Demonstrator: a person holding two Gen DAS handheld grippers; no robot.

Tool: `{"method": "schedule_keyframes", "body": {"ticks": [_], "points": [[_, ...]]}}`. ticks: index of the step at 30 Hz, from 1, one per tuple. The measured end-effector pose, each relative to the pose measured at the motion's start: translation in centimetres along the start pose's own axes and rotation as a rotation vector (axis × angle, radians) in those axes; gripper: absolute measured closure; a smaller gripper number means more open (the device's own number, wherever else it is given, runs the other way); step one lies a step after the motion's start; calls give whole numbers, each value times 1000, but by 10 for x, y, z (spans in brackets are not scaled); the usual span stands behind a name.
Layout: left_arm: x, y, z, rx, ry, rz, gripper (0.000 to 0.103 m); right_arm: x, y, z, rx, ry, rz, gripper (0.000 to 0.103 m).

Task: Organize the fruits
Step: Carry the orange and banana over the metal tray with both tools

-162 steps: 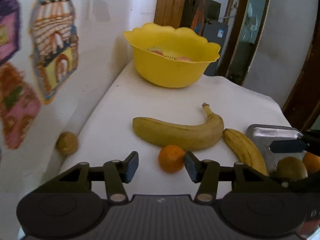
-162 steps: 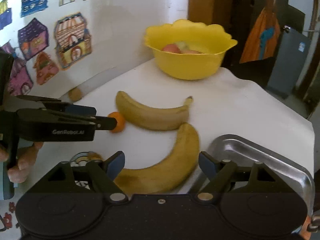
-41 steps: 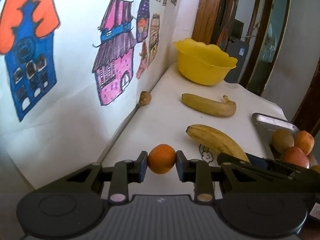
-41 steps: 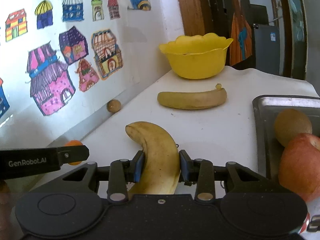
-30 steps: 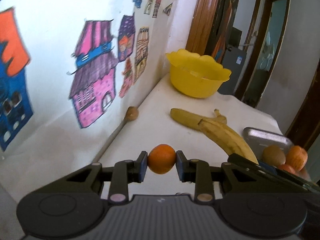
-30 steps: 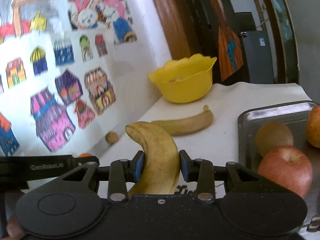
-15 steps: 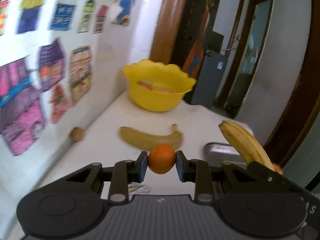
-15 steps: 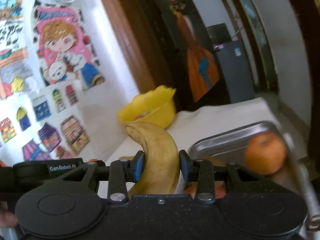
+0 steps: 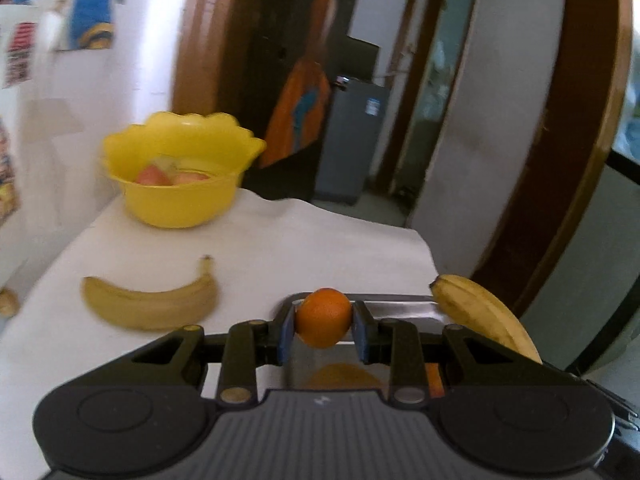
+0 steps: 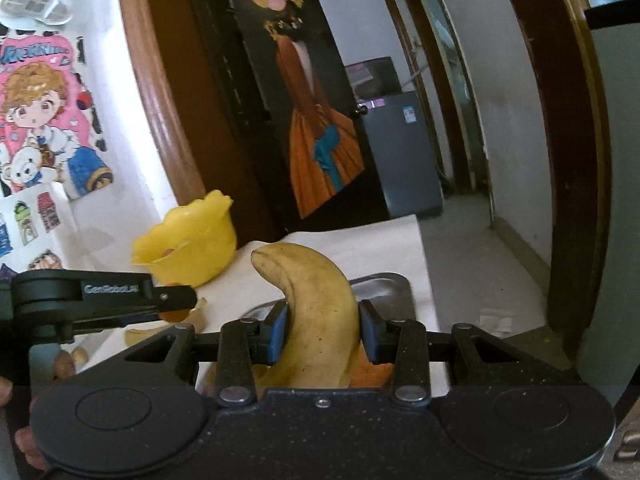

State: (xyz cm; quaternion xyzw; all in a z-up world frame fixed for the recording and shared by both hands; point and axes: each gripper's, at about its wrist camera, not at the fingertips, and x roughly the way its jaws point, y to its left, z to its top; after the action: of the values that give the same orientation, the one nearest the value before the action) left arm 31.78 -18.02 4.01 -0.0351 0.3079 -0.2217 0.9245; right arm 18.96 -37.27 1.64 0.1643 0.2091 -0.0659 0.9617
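The orange [image 9: 323,323] is pinched between the blue pads of the left gripper [image 9: 322,330], held in the air above the near end of the metal tray [image 9: 400,310], which lies by the right edge of the tabletop [image 9: 312,240]. The right gripper [image 10: 322,330] is clamped on a spotted banana [image 10: 316,320], whose blunt tip rises over the same tray [image 10: 384,286]. Under the banana something orange shows in the tray, probably fruit, though it is mostly hidden. A second banana [image 9: 152,304] lies flat on the white cloth toward the left edge. The yellow bowl [image 9: 180,172] stands at the far left corner with reddish fruit [image 9: 154,176] inside.
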Motion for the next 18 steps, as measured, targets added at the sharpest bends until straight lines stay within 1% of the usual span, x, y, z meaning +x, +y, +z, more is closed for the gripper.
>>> {"method": "schedule_keyframes", "body": {"ticks": [3, 6, 11, 18], "points": [[22, -3, -1, 4, 38, -43, 70, 6, -5, -2, 1, 20, 0, 64], [39, -6, -4, 18, 74, -27, 70, 12, -6, -6, 3, 37, 5, 64], [53, -7, -10, 27, 124, 2, 70, 15, 1, -9, -27, 17, -18, 64], [58, -8, -12, 39, 143, 6, 70, 17, 5, -7, -58, 19, -28, 64]]}}
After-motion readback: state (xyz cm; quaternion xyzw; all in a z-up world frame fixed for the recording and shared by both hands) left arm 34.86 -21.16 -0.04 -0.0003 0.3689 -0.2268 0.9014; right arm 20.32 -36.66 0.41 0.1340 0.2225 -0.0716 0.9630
